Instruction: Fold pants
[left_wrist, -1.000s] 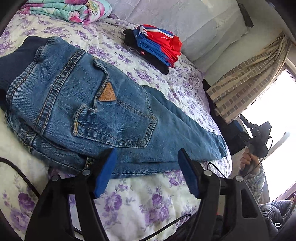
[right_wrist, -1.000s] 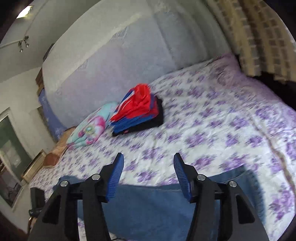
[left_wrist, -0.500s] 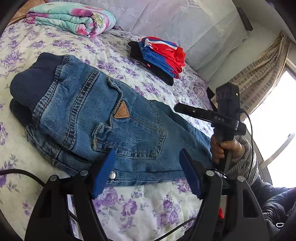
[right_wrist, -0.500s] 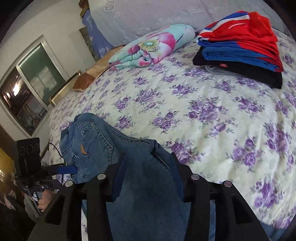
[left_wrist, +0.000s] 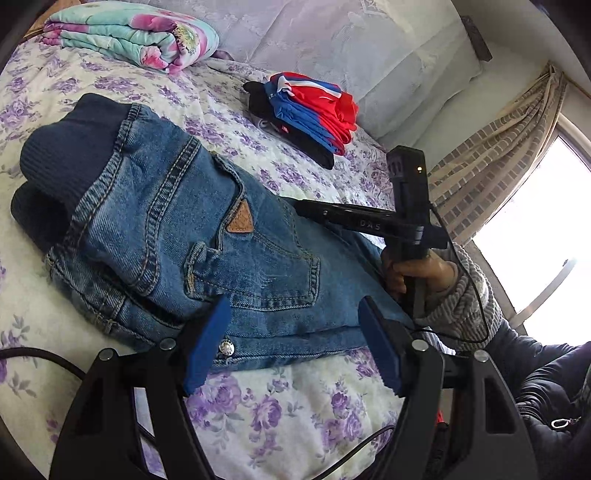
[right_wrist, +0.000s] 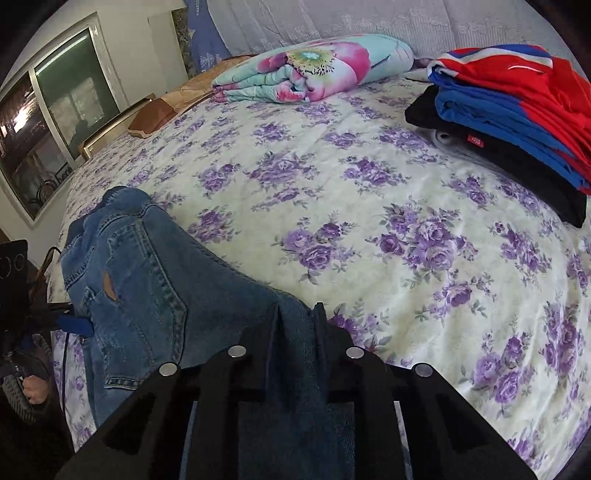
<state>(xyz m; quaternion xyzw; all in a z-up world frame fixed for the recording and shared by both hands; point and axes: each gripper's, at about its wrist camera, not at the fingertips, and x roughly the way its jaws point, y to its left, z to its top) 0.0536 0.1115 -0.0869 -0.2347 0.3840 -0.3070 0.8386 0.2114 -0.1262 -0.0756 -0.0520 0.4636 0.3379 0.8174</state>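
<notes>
Pants (left_wrist: 221, 258) lying flat on the flowery bed (right_wrist: 369, 221), waist end far off to the left of the right claw (right_wrist: 297, 314), leg end right between its fingers. A second ago, only bare bed and a strip of blue in front of that claw; now down low at the leg end, tipped toward the cloth. Closing at this moment, with blue cloth filling the gap and squeezed from both sides, so grasping the leg end. Left claw (left_wrist: 293, 306) wide apart, gripping nothing, hanging just above the near edge of the blue cloth by the silver button (left_wrist: 226, 347), hardly moved in that time. Good sign for the task: grab for the fold likely made. Next, most likely, lifting the leg end and bringing it over toward the waist. Worth watching for: only the top layer caught, leaving the under leg behind. Folded pile of red and blue clothes (left_wrist: 306, 110) well beyond both claws, out of the way.
</notes>
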